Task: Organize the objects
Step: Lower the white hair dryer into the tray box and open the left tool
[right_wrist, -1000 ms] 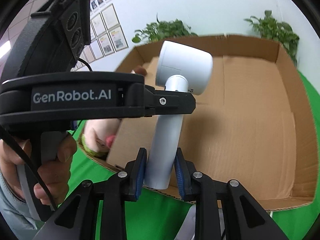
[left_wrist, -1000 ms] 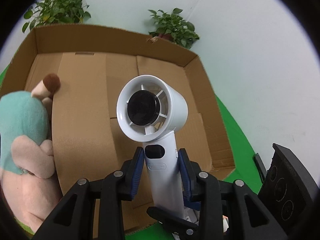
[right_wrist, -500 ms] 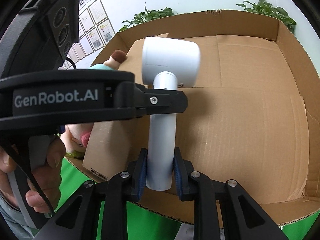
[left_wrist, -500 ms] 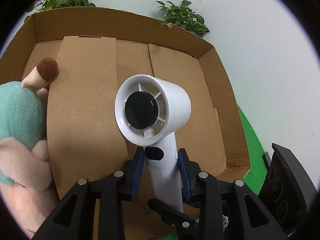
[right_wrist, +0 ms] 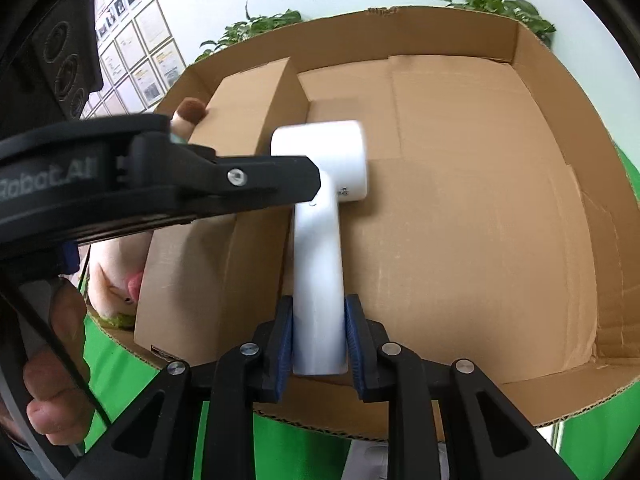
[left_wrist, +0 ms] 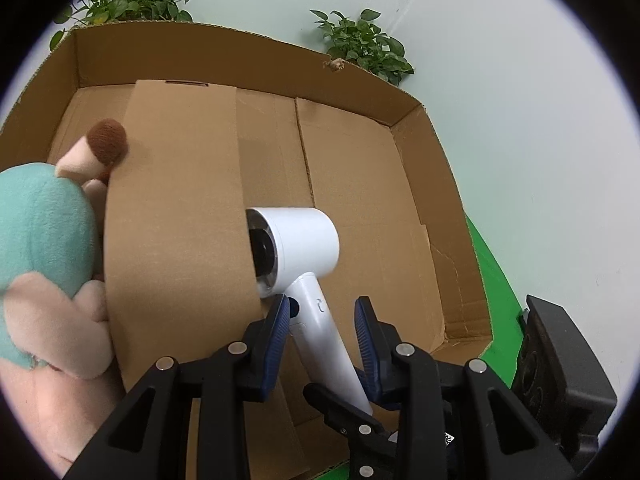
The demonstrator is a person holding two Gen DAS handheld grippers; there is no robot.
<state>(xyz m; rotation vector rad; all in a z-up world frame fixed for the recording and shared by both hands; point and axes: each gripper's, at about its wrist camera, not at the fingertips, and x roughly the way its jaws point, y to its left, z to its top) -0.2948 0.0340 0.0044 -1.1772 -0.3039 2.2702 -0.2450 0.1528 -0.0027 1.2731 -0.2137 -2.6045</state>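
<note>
A white hand-held fan (left_wrist: 304, 244) slants down into the cardboard box (left_wrist: 240, 52), its head turned sideways against an upright cardboard panel (left_wrist: 176, 220) that hides its front. My right gripper (right_wrist: 319, 308) is shut on the bottom of the fan's handle (right_wrist: 318, 260). My left gripper (left_wrist: 322, 306) straddles the handle just below the head. Its jaws are closing, but the handle lies loose and slanted between them, with a gap at the right pad. In the right wrist view the left gripper (right_wrist: 304, 180) crosses in front of the fan's neck.
A teal and pink plush toy (left_wrist: 40, 240) fills the box's left compartment behind the panel, also seen in the right wrist view (right_wrist: 116, 276). The box floor right of the fan is bare cardboard (right_wrist: 480, 220). The box stands on a green table (right_wrist: 120, 360). A person's hand (right_wrist: 52, 360) holds the left gripper.
The fan has tipped from upright to slanted and sunk into the box, its head turning sideways against the panel. The left pads, which pressed the handle before, now stand off it.
</note>
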